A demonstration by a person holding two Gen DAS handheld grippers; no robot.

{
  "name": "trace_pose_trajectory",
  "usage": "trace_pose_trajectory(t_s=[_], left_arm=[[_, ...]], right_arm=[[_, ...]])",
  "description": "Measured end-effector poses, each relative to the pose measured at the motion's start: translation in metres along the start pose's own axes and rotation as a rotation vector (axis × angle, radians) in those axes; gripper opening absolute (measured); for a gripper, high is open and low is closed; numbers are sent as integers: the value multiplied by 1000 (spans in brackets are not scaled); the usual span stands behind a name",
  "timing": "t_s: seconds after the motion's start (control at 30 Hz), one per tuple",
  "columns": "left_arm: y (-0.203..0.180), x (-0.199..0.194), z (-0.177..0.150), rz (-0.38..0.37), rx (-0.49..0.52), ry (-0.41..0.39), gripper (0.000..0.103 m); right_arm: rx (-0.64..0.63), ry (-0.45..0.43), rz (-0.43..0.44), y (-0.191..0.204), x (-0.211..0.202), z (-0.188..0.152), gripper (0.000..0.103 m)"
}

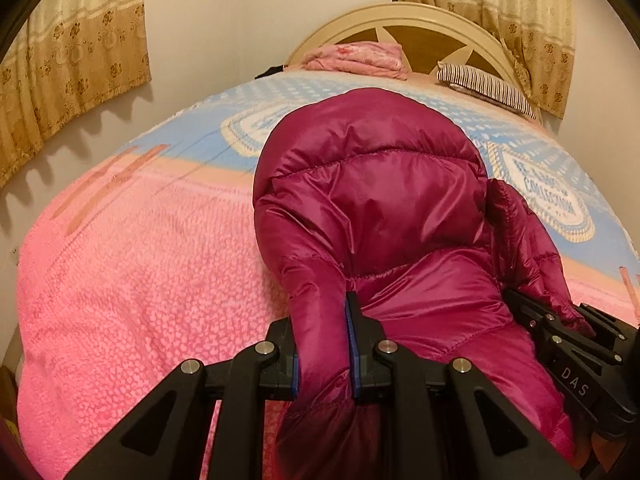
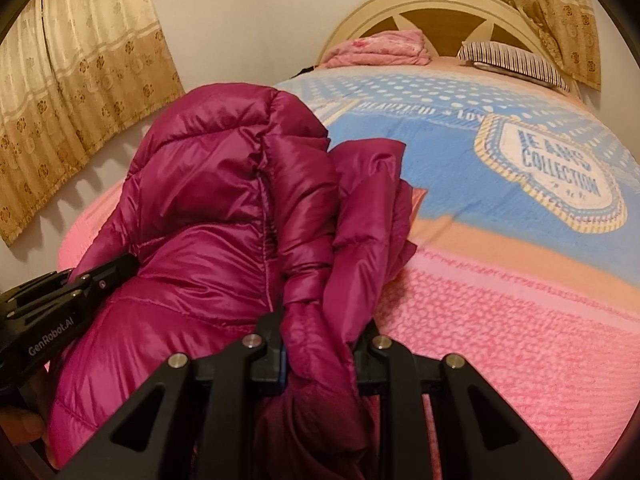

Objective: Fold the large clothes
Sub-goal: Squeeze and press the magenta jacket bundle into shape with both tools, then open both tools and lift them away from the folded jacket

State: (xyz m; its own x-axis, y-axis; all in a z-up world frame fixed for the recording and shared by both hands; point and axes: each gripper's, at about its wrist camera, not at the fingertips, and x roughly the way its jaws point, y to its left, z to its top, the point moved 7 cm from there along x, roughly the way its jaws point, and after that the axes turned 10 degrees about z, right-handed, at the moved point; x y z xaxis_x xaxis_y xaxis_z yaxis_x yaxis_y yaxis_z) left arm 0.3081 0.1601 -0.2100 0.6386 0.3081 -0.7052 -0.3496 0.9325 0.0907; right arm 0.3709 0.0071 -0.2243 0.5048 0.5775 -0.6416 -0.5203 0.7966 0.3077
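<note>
Holding, left tongs (image 1: 324, 344): clamped on a puffy fold of the magenta down jacket (image 1: 372, 200), fabric bulging between the blue pads; the bundle runs from the tongs up and away over the bed
Holding, right tongs (image 2: 320, 344): likewise closed on a thick gather of the same jacket; the dark lining and a loose flap hang on the right of the pinch
Neighbouring tongs: in each wrist view the other hand's tongs show at the edge, close alongside, so both grips sit near each other at the jacket's near end
Jacket, position: lifted at the near end and draped forward, its far part resting on the bedspread (image 1: 140, 280); it sits over the pink near half of the bed, its far end reaching the blue half
Jacket, shape: bunched and rounded rather than flat; one sleeve or side panel (image 2: 368, 200) hangs loose on the right; no neat rectangle visible
Done, by my judgement: the garment is gathered and gripped at two points; perhaps one lengthwise fold is in, though the bulk hides the layers
Left, by my judgement: laying it flat, tucking the loose panel, folding it over, letting go
Far end: a folded pink blanket (image 1: 356, 58) and a striped pillow (image 1: 484, 90) lie by the headboard (image 1: 404, 16), well apart from the jacket; curtains (image 1: 72, 60) hang either side
</note>
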Motion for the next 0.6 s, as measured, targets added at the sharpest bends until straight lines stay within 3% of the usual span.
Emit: trace_pose_trajectory(t_s=[0.43, 0.6], left_arm=[[6, 11, -11, 33, 2, -5, 45], [14, 13, -14, 46, -25, -3, 60]], right_arm=[[11, 41, -12, -3, 14, -12, 28], [19, 40, -10, -4, 13, -13, 30]])
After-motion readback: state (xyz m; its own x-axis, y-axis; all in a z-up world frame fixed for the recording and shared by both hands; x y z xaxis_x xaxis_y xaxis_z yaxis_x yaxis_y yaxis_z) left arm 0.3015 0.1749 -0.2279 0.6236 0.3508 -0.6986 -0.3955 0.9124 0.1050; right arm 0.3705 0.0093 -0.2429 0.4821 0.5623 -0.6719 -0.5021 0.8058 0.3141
